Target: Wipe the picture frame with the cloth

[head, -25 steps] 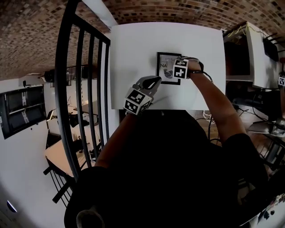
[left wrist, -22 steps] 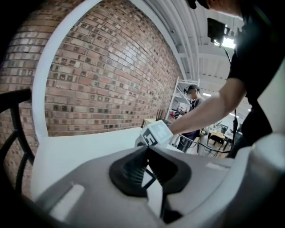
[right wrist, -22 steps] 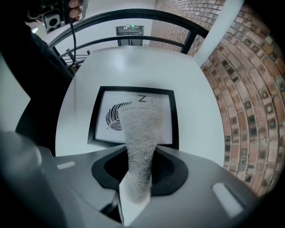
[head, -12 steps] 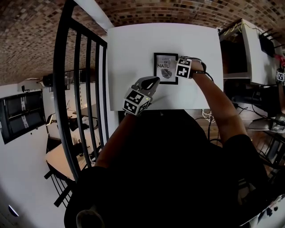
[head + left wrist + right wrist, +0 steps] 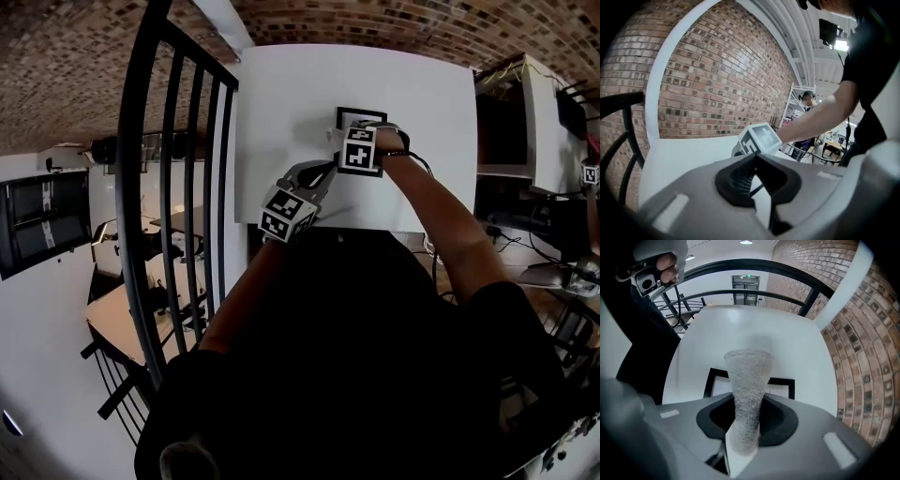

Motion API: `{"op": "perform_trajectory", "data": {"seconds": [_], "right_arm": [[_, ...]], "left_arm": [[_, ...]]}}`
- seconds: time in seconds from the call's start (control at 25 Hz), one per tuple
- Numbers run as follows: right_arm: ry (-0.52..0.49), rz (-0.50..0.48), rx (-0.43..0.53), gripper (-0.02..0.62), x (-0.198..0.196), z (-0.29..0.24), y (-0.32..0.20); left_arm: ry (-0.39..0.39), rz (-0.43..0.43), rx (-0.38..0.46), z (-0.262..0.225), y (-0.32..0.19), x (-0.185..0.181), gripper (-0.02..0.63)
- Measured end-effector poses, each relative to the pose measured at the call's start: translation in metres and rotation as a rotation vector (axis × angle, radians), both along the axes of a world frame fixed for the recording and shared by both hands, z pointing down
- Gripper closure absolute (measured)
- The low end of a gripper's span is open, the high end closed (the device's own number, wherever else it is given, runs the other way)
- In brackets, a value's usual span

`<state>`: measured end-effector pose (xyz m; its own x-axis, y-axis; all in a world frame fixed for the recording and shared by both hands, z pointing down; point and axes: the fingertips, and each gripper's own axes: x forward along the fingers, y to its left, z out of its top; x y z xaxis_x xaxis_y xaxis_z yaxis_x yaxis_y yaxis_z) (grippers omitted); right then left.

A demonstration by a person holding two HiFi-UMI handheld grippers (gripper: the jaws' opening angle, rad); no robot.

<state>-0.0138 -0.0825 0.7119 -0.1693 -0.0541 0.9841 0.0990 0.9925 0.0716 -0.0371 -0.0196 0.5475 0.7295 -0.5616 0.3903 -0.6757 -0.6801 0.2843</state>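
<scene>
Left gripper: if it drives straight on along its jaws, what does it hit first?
Most likely the right gripper, at its marker cube, which sits dead ahead of the left gripper. How far off it is can't be judged.

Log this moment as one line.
right gripper: shut on cloth, over frame | left gripper: shut, empty, beside frame | frame: flat on table

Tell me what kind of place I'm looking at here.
Probably a mezzanine in a loft-style office or workshop: a brick wall, a black metal railing beside the white table, and desks on a lower floor beyond it.
</scene>
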Motion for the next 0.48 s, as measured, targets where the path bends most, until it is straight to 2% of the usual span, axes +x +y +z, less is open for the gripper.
{"op": "perform_trajectory", "data": {"seconds": [0.2, 0.48], "right_arm": [[0.038, -0.033, -0.003, 0.48, -0.013, 0.008, 0.004], [0.091, -0.028, -0.008, 0.48, 0.009, 0.022, 0.013]], "left_arm": [[0.005, -0.01, -0.02, 0.005, 0.001, -0.011, 0.606], [0.006, 0.01, -0.018, 0.008, 0.0, -0.005, 0.606]]}}
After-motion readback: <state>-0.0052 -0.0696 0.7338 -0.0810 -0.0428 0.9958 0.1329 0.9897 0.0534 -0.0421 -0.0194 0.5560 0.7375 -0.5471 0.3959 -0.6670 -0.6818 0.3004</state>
